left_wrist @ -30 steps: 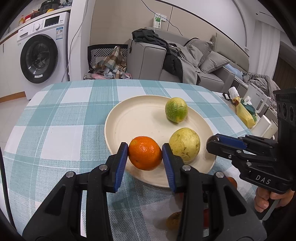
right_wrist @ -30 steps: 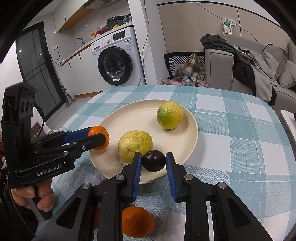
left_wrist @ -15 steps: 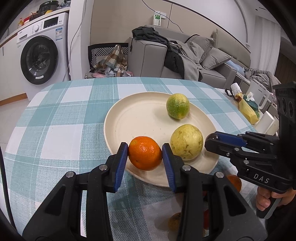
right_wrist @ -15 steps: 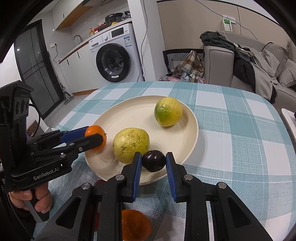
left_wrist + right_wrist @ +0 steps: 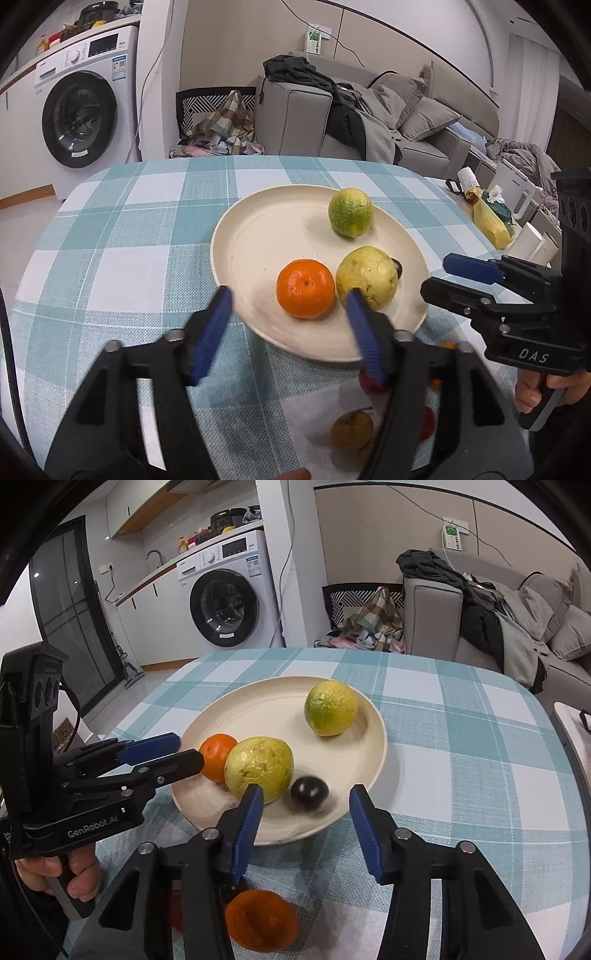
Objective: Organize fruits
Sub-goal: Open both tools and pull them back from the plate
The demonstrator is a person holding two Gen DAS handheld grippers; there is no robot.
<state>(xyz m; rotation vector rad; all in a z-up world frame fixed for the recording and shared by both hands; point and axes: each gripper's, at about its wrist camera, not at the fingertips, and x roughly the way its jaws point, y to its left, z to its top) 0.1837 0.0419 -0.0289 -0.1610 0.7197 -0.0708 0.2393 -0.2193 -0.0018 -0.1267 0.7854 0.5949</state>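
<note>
The cream plate (image 5: pixel 373 716), mid-frame, holds a yellow-green fruit (image 5: pixel 259 769), green citrus (image 5: pixel 331 708), orange (image 5: pixel 306 288) and dark plum (image 5: pixel 309 792), both grippers (image 5: pixel 290 334) (image 5: pixel 306 825) opening clear of them, with blurred, possibly pear-like fruit (image 5: pixel 351 430) half-hidden below.

Washing machine (image 5: pixel 79 118) sitting at 10 o'clock under a cluttered counter, w/ white cabinets beside it. Grey sofa (image 5: pixel 413 125) stretching across 1–2 o'clock, dark clothes (image 5: pixel 314 79) lying over its arm. Patterned basket (image 5: pixel 218 114) of laundry standing at 12. Dark glass door (image 5: pixel 70 620) showing at 9 in right view. Beige wall panels, pale floor; even indoor light falling throughout.
</note>
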